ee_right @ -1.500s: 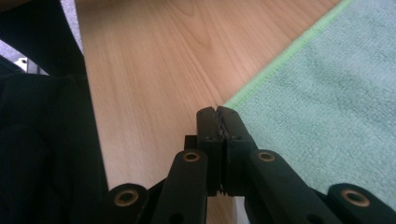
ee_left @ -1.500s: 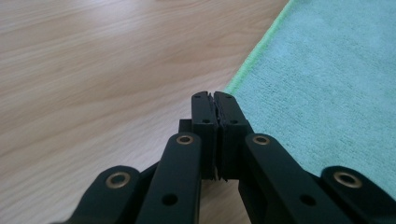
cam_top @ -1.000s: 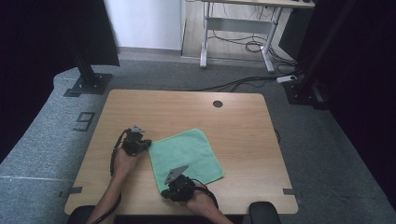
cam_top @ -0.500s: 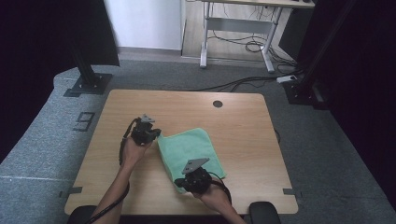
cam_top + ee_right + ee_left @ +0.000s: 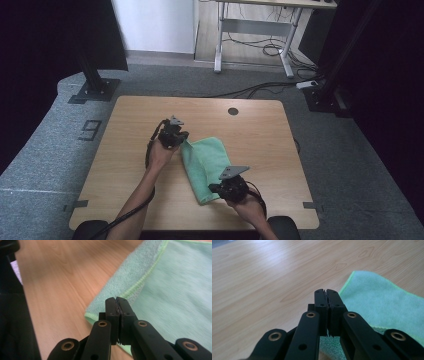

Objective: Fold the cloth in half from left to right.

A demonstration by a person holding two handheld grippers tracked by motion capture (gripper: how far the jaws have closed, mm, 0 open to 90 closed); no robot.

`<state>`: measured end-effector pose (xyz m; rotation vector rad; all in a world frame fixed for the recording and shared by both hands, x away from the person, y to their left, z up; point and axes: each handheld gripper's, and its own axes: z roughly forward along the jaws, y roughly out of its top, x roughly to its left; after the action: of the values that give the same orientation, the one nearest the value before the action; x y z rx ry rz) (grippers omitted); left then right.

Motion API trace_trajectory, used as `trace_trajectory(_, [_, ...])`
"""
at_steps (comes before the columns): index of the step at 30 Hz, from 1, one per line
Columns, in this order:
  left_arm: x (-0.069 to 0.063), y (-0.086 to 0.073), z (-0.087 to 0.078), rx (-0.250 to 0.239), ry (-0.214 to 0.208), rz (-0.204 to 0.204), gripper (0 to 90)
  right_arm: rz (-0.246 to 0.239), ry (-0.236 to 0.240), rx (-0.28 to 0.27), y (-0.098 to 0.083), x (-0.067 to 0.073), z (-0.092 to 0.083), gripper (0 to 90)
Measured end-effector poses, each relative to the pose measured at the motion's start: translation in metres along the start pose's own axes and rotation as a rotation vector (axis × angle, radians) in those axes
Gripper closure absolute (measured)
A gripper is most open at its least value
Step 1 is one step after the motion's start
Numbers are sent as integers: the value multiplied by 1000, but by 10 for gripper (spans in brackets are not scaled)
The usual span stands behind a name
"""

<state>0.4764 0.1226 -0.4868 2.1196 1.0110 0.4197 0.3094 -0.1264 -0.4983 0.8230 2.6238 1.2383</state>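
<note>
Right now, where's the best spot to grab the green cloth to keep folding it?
Probably its stitched edge, at the two corners. The green cloth lies flat on the table, so only its thin rim gives something to pinch. The left gripper and right gripper are shut at those corners, coming in low from the side.

One mark I can read

A pale figure like a "9" [image 5: 91,130] is marked on the grey floor [image 5: 45,150], left of my counter [image 5: 260,125].

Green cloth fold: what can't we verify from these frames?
- Left gripper view: pinched cloth edge is hidden behind the shut jaws.
- Right gripper view: cloth's right part is blurred and cut off.
- High view: grip points under the gripper bodies are too small to tell.
</note>
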Motion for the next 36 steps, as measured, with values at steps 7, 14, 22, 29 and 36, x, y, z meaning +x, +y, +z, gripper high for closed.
trace_trajectory(7, [-10, 13, 14, -4, -7, 29, 873, 30, -36, -6, -11, -13, -12, 875])
trace_trajectory(14, [-22, 28, 28, -6, -21, 65, 873, 57, -66, -8, -20, -24, -22, 875])
trace_trajectory(22, [-34, 41, 43, -3, -37, 101, 873, 82, -92, -15, -26, -29, -29, 875])
trace_trajectory(29, [-43, 50, 52, -2, -44, 120, 872, 94, -110, -21, -29, -34, -35, 875])
trace_trajectory(36, [-49, 56, 66, 17, -46, 144, 870, 100, -140, 12, -35, -40, -33, 875])
